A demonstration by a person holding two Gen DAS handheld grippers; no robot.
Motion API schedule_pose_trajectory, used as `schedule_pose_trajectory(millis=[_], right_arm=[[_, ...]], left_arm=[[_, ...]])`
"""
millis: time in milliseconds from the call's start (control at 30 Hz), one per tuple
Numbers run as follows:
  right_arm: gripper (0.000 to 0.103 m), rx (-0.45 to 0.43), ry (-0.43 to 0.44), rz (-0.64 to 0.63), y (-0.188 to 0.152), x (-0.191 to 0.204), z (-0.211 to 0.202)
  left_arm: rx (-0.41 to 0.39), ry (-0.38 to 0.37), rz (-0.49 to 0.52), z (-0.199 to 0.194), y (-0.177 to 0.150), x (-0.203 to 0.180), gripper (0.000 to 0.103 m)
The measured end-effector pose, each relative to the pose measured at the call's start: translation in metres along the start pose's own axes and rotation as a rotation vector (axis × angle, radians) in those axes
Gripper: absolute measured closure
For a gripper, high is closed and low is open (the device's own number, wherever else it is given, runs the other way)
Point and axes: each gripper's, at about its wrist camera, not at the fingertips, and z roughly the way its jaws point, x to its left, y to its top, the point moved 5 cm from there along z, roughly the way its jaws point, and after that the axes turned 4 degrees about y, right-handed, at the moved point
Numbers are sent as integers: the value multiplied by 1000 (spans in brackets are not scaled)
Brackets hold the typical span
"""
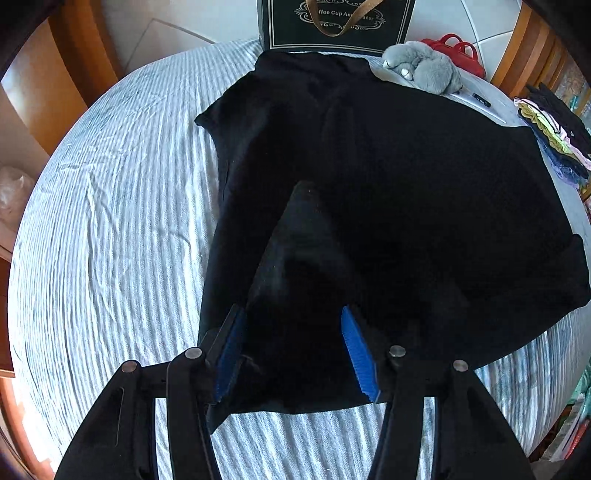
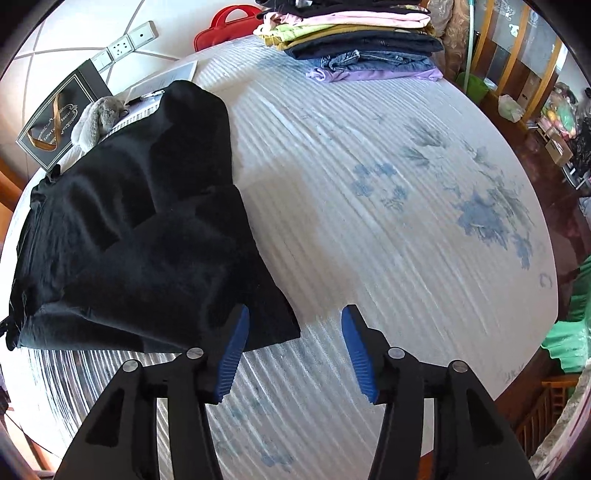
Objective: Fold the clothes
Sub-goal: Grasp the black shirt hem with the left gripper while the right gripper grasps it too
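A black garment lay spread on the striped bedspread, filling the middle and right of the left wrist view, with a triangular flap folded over near its lower middle. In the right wrist view the same black garment sat in the left half of the frame, rumpled, its near corner reaching toward the bottom centre.

The left gripper rose from the bottom of its frame with its blue-padded fingers spread apart over the near hem of the garment; they were released, with dark cloth showing between them, and whether the pads touched the cloth could not be told. The right gripper was likewise released, its fingers wide apart. Its left blue pad overlapped the garment's near corner in the picture, while the right pad was over bare bedspread, which carried faded blue flower prints at the right.

At the top centre of the left wrist view stood a black box with a gold ribbon, just beyond the garment's far edge. To its right lay a grey plush toy touching the garment, and a red bag behind it. A stack of folded clothes rested at the top of the right wrist view, well apart from the garment.
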Motion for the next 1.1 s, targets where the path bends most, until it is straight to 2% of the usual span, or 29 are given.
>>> schedule_pose_trajectory(millis=[133,367,433,567,767,800,833,867,900,933,967,1000,1033,1100], right_arm=[[51,0,33,-7,3,7,7],[51,-14,83,-82,38,33,17],[51,-8,102,-86,47,36,22],[51,10,119,-97,57,37,29],[50,32,144,-146,74,38,41],[49,34,152,-153,77,38,43],[44,42,159,-160,80,38,47],[43,55,165,-162,82,39,53],[43,69,171,-162,84,40,60],[50,85,177,-163,84,42,67],[70,88,171,-171,83,44,71],[80,74,159,-185,83,47,69],[101,64,163,-200,82,50,63],[101,-1,169,-221,76,53,40]], left_arm=[[-8,-42,-10,-8,-7,0,58],[-59,-91,-21,-21,7,-2,56],[-71,-84,0,-23,13,-6,52],[-80,-63,-7,-17,32,-8,52],[-25,-51,1,10,51,-21,52],[-11,-50,1,14,52,-24,59],[2,-39,2,18,52,-26,71],[15,-15,5,21,52,-27,98],[25,1,6,22,51,-28,100],[24,0,5,20,50,-29,100],[21,0,5,17,47,-29,100],[12,1,10,10,44,-29,100],[1,1,15,2,40,-29,100],[-38,-6,28,-23,25,-25,100]])
